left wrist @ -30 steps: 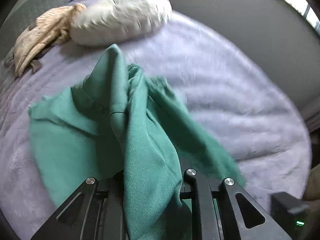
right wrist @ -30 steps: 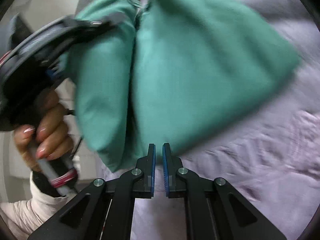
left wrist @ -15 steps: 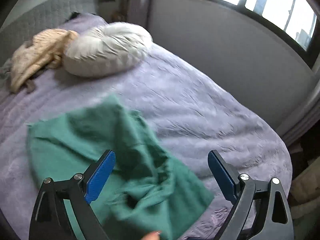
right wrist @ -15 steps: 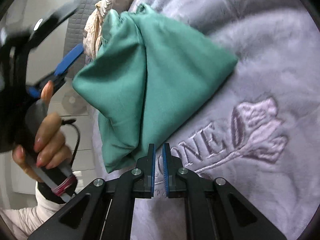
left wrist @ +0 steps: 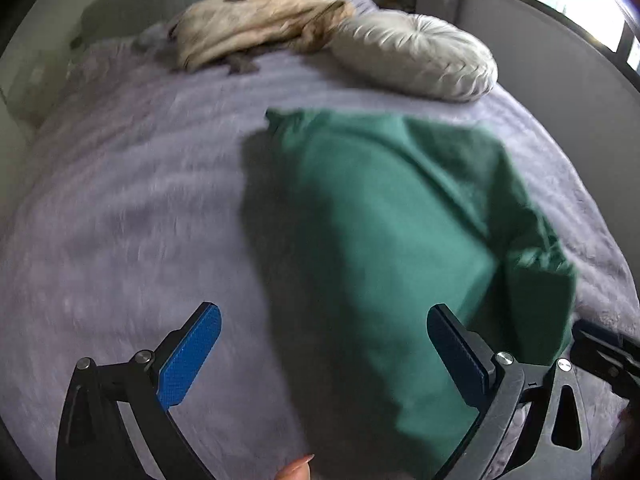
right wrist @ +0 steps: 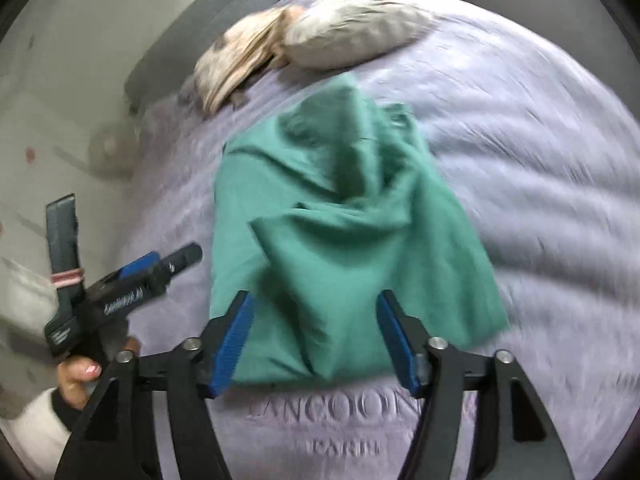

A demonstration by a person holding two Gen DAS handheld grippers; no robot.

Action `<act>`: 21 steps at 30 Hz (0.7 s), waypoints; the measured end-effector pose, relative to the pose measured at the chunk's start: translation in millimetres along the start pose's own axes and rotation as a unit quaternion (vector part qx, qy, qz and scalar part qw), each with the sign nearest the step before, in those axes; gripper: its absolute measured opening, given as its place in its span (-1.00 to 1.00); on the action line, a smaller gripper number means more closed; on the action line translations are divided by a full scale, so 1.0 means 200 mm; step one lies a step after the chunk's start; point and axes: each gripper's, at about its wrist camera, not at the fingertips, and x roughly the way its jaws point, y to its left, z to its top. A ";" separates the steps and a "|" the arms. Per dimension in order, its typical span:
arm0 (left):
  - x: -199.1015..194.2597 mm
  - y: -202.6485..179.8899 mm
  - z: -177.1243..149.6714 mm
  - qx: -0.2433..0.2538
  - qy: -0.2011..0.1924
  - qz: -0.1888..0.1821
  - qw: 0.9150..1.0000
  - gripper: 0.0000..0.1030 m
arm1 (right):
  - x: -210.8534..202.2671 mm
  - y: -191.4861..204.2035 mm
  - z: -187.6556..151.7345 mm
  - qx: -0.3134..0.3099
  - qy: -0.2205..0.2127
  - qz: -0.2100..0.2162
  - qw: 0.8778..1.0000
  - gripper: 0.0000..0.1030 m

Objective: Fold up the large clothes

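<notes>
Bed (left wrist: 120, 208): lilac plush cover, embossed lettering near the foot edge in the right wrist view. It serves as the folding surface, which is why the garment lies out on its open middle.

Green garment (right wrist: 332, 240): the task's thing. It lies loose on the bed cover between the foot edge and the pillow, partly doubled over, with a rumpled ridge along the upper layer. Neither claw touches it. My reading is that one fold has been laid and let go, and the bundle still wants smoothing or another fold.

Round pillow (left wrist: 416, 56): pale and pleated, at the head end, clear of the garment.

Beige garment (left wrist: 256, 28): heaped beside the pillow at the head of the bed, apparently set aside out of the working area.

Left claw (left wrist: 324, 356): jaws at their widest, nothing between the pads. It hangs over the garment's near edge and the bare cover beside it. In the right wrist view it shows at the left, held in a hand (right wrist: 80, 372) with a pale sleeve.

Right claw (right wrist: 316, 340): jaws opening, about half spread. The garment's near hem shows below the gap, but the pads do not press on it.
</notes>
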 end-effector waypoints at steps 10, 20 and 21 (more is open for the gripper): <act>0.08 -0.03 -0.17 0.008 0.022 -0.012 1.000 1.00 | -0.04 -0.29 -0.03 0.160 -0.077 -0.046 0.983 -0.90; 0.09 -0.01 -0.18 0.008 0.040 -0.017 0.999 1.00 | 0.09 -0.70 -0.38 0.359 -0.008 0.018 0.933 -0.95; 0.07 0.00 -0.17 0.006 0.039 -0.015 0.999 1.00 | 0.06 -0.68 -0.37 0.344 0.001 0.008 0.939 -0.87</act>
